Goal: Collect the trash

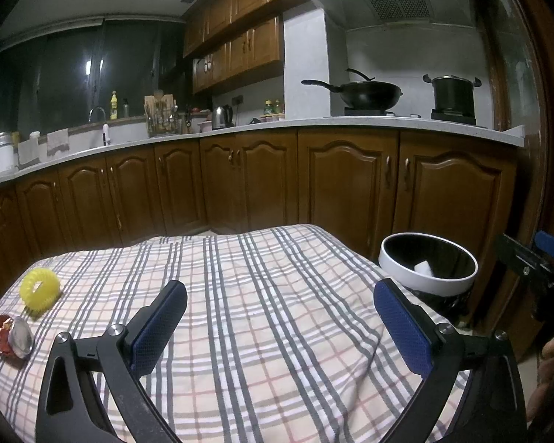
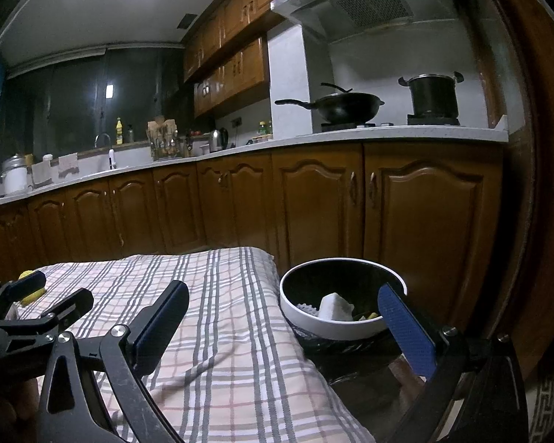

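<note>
Left gripper (image 1: 279, 326) jaws spread wide, grasping nothing, over plaid-covered table (image 1: 262, 295), right gripper (image 2: 282, 326) jaws likewise released near white-rimmed trash bin (image 2: 291, 308) beside table, yellow ring (image 1: 40, 288) and crushed red can (image 1: 12, 336) on table's far left

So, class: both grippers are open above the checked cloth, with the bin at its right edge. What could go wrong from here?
1. The crushed can lies by the cloth's left edge; a clumsy pinch by the left gripper might knock it off.
2. The yellow ring sits near the can and could get bumped.
3. The bin is far across the table, so carried trash may drop short.
</note>
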{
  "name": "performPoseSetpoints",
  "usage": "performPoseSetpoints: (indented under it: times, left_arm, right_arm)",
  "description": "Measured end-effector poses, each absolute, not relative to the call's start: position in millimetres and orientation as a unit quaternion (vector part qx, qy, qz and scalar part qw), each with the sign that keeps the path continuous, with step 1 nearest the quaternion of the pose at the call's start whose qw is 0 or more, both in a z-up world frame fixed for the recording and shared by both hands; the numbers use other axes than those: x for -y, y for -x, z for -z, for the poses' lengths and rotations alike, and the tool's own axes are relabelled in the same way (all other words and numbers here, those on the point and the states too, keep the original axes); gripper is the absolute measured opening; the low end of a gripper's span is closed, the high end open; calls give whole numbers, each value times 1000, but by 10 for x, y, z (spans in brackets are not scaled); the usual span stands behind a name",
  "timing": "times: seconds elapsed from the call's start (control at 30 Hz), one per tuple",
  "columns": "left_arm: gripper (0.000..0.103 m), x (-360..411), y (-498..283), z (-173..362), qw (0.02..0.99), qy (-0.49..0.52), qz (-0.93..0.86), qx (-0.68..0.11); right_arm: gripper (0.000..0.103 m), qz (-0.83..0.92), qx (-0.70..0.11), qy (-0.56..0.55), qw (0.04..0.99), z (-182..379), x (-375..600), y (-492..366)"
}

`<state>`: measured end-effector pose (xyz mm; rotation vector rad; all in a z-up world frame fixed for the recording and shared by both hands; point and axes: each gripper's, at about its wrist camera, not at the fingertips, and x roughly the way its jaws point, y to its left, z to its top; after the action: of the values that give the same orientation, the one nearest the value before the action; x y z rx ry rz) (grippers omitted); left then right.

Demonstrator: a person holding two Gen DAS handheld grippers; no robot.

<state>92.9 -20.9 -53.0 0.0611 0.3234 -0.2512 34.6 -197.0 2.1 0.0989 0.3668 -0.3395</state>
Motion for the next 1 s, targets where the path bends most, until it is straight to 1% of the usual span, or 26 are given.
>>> performPoseSetpoints:
  times: [1.0]
  left_arm:
    - [102, 200, -957, 527, 978, -29, 126, -164]
  right_arm:
    - [103, 162, -181, -54, 968, -28, 1966, -349]
